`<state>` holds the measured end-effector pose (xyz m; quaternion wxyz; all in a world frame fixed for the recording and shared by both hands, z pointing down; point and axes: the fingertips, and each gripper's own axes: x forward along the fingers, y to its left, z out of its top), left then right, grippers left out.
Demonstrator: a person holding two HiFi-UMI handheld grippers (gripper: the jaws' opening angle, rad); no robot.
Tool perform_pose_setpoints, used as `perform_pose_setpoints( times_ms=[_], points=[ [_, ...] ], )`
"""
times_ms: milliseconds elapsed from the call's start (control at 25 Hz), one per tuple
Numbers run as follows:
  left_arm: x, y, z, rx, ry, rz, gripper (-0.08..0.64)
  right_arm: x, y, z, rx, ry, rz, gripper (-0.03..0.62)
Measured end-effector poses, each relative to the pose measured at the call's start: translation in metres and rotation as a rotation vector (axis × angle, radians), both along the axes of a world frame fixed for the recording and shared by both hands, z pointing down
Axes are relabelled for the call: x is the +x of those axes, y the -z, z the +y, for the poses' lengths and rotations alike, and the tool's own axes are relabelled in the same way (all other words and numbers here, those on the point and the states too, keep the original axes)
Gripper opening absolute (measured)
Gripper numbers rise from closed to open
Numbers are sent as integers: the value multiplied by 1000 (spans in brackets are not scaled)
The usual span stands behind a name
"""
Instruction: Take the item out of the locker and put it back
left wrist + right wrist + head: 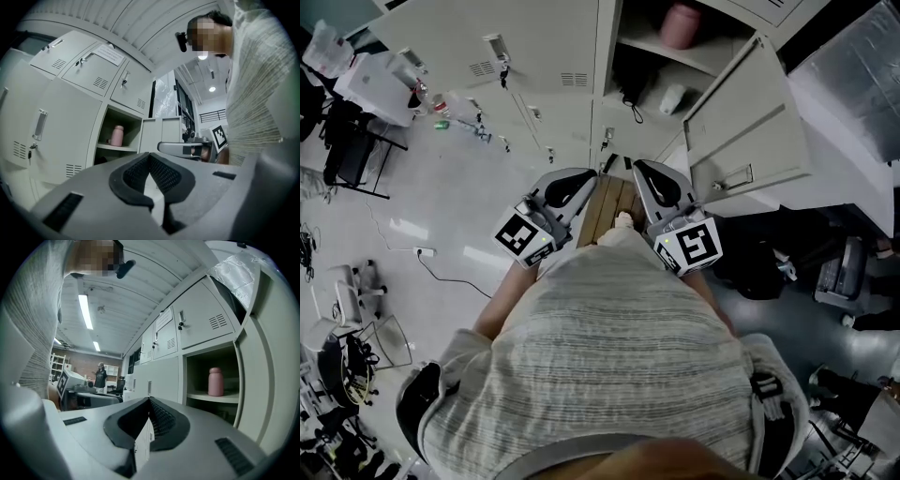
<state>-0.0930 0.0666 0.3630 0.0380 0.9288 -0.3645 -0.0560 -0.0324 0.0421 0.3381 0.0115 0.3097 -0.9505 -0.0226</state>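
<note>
The left gripper (pixel 574 187) is hovering close to the person's (pixel 609 356) body, its fingers (pixel 136 173) pressing together on nothing. The right gripper (pixel 649 178) is hovering likewise, fingers (pixel 164 420) together and empty. Further right the locker (pixel 741 141) is standing with its door (pixel 755 112) open, and the pink bottle (pixel 680 25) is sitting upright on the shelf (pixel 670 54), well apart from both grippers. Judging by this, the bottle is either untouched or returned; which, I cannot tell.

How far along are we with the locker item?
Done: the locker door stands open. In hand: nothing; left gripper and right gripper are shut, empty. Left: the pink bottle stands on its shelf; whether it has already been out and back cannot be told.
</note>
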Motion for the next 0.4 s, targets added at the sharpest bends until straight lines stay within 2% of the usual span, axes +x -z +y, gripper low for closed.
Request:
perform_pose_setpoints(
  times_ms=[400],
  points=[
    [5, -3, 1, -18, -11, 20, 7, 0, 2, 3, -11, 28, 4, 26]
  ],
)
